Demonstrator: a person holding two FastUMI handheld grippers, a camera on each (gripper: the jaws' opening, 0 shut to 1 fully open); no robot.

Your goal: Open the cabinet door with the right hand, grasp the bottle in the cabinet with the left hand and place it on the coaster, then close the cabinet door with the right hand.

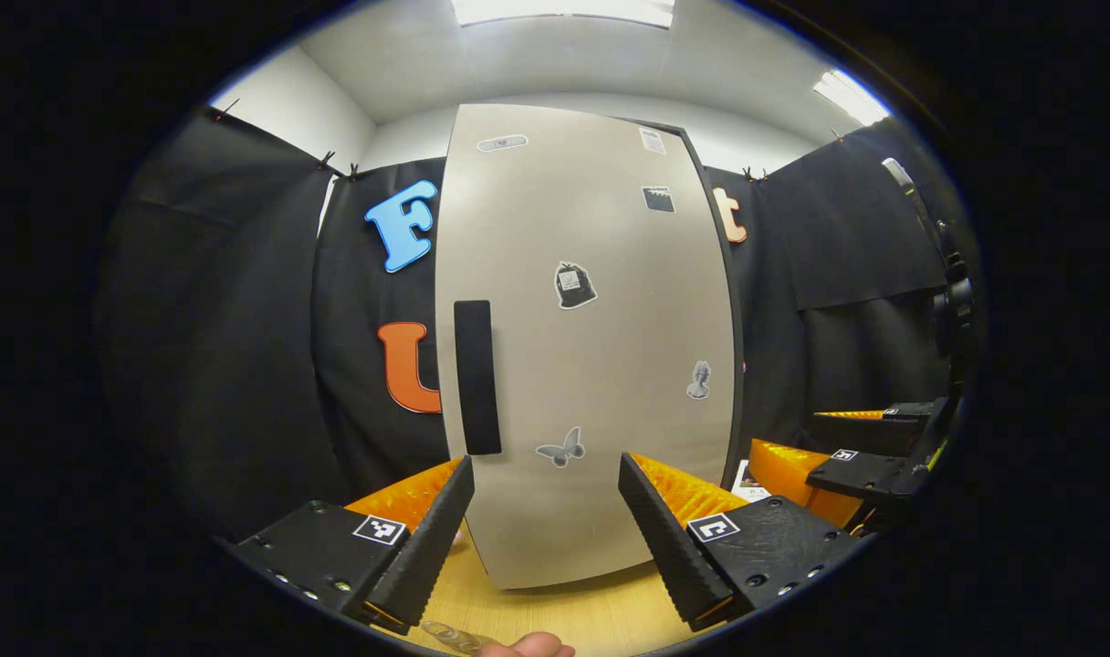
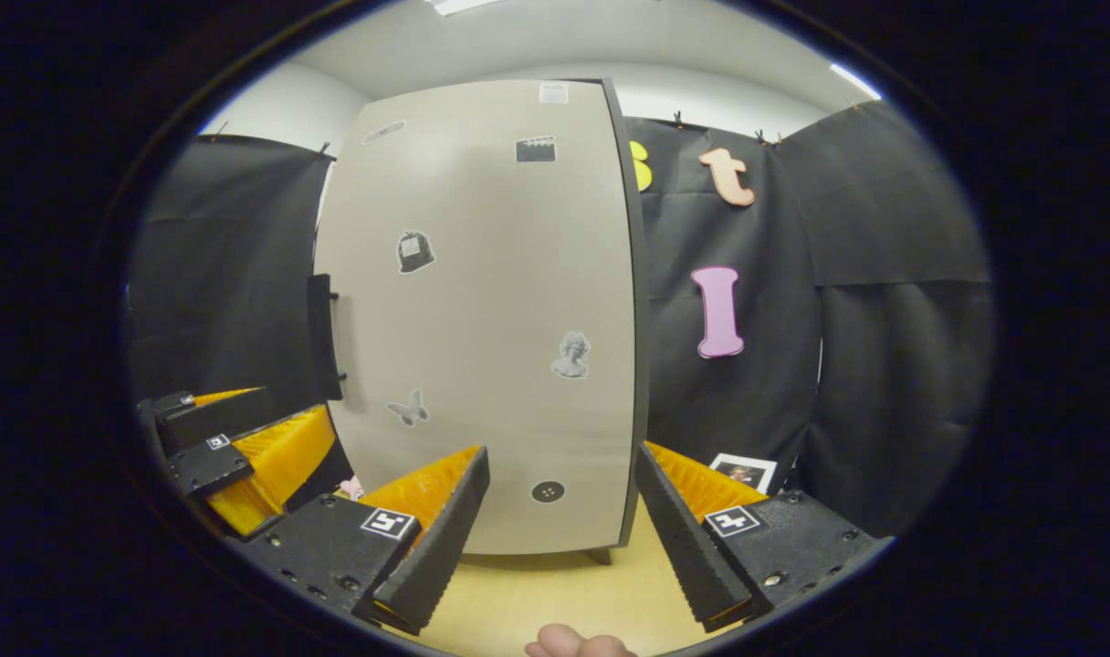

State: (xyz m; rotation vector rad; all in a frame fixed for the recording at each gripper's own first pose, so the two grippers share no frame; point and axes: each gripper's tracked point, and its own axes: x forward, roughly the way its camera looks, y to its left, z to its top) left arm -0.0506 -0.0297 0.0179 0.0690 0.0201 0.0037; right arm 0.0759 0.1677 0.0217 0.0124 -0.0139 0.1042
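One cabinet (image 1: pixel 601 347) is standing on one wooden table (image 1: pixel 573 616), with one door (image 2: pixel 482 310) and one dark handle (image 1: pixel 477 377). The right gripper view is showing six stickers (image 2: pixel 415 251) on that door; the left gripper view is showing the same ones but missing the lowest. Two grippers are showing: left gripper (image 1: pixel 546 529) and right gripper (image 2: pixel 562 534). One small card (image 2: pixel 743 473) is lying beside the cabinet. Two ceiling lights (image 1: pixel 562 9) are glowing overhead.

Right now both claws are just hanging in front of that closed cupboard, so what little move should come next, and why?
Probably the right gripper should ease up and left toward the door handle. The cabinet door looks closed, both grippers are open and holding nothing, and the left gripper needs the door open to get at the bottle.
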